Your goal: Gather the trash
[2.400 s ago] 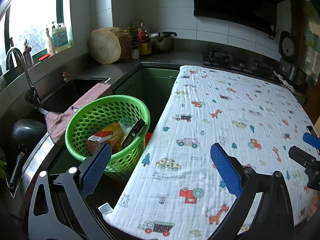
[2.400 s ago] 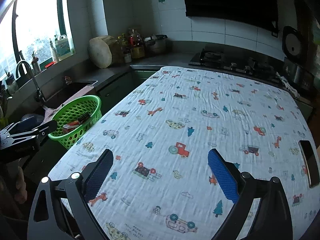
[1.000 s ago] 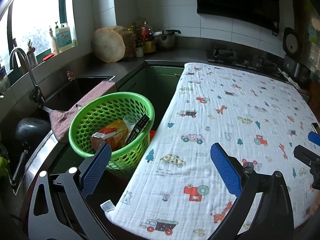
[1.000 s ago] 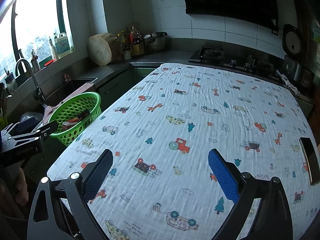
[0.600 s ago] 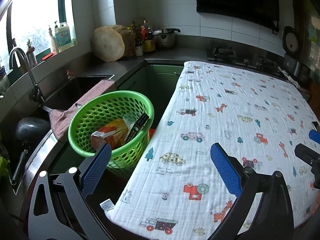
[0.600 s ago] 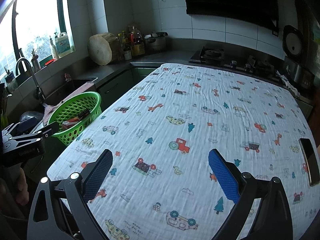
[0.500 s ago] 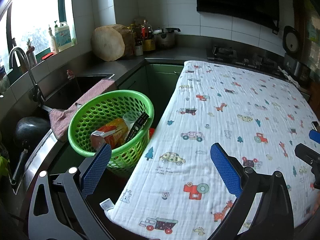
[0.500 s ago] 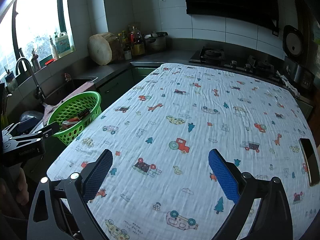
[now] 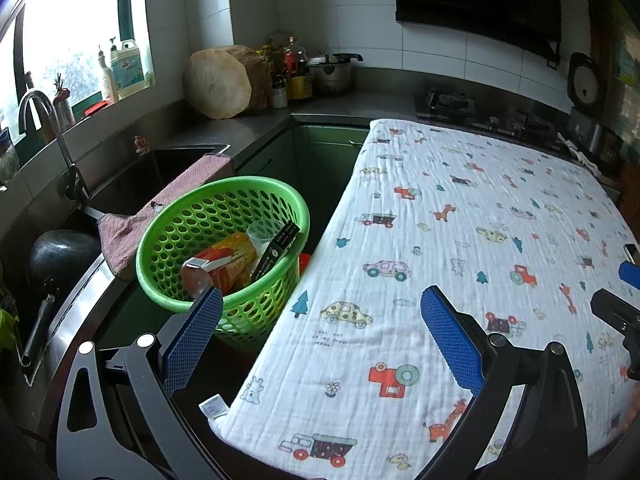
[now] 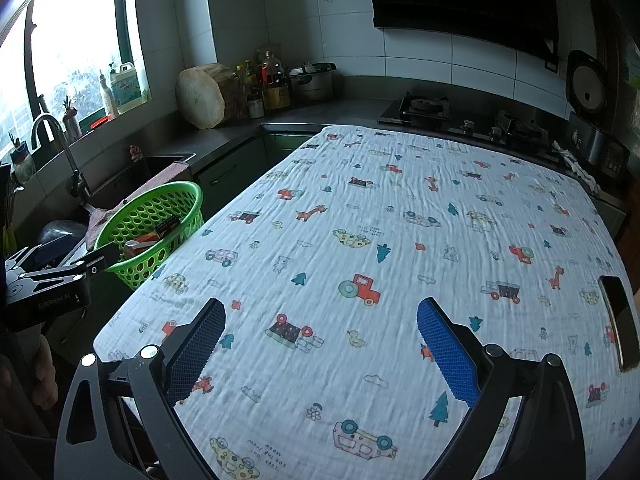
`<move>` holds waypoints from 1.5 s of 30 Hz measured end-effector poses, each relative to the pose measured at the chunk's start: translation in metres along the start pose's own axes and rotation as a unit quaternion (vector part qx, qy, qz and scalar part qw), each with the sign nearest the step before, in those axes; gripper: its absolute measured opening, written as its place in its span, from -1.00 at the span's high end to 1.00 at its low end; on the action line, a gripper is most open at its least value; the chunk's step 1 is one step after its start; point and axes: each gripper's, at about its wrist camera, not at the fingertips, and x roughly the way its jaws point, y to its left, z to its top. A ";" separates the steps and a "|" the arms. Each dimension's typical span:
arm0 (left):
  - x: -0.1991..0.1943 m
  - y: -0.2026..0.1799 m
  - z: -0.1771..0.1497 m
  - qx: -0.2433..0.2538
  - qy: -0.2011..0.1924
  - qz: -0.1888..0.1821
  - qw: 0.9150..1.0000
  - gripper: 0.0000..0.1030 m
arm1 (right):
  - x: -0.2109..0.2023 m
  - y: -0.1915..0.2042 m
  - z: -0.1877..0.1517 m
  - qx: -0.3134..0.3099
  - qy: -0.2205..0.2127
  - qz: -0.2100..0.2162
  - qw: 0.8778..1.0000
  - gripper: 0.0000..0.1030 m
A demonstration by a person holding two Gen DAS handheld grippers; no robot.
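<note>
Your jaws stand wide apart and empty on both the left gripper and right gripper above the printed cloth, with the green basket beside its edge holding an orange carton and black wrapper.

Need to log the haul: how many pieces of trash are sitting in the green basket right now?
3 visible in the green basket: an orange carton, a clear plastic cup, a black box leaning on the rim. More may be hidden underneath.
</note>
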 end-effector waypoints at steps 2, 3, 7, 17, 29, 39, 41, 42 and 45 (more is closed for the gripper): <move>0.000 0.000 0.000 0.000 0.000 0.001 1.000 -0.90 | 0.000 0.000 -0.001 -0.001 0.001 -0.001 1.000 -0.82; 0.001 0.000 0.000 -0.001 0.001 0.001 1.000 -0.90 | 0.000 0.000 -0.001 0.000 0.001 0.000 1.000 -0.82; 0.001 0.001 -0.001 0.000 0.001 0.001 1.000 -0.90 | 0.000 0.000 -0.002 -0.001 0.001 0.001 1.000 -0.82; 0.001 0.001 -0.001 -0.001 0.001 0.002 1.000 -0.90 | 0.000 -0.001 -0.003 -0.001 0.001 0.000 1.000 -0.82; 0.000 -0.001 -0.003 -0.001 0.003 0.001 1.000 -0.90 | 0.000 -0.001 -0.003 0.000 0.001 0.001 1.000 -0.82; 0.000 -0.004 -0.004 0.003 0.003 -0.001 1.000 -0.90 | 0.000 -0.002 -0.005 0.001 0.001 0.001 1.000 -0.82; 0.000 -0.005 -0.004 0.003 0.003 -0.001 1.000 -0.90 | 0.000 -0.002 -0.005 0.001 0.001 0.000 1.000 -0.82; -0.001 -0.005 -0.005 0.004 0.003 0.000 1.000 -0.90 | 0.000 -0.002 -0.005 0.001 0.001 0.000 1.000 -0.82; -0.001 -0.006 -0.005 0.005 0.003 -0.001 1.000 -0.90 | 0.000 -0.002 -0.005 0.001 0.001 0.001 1.000 -0.82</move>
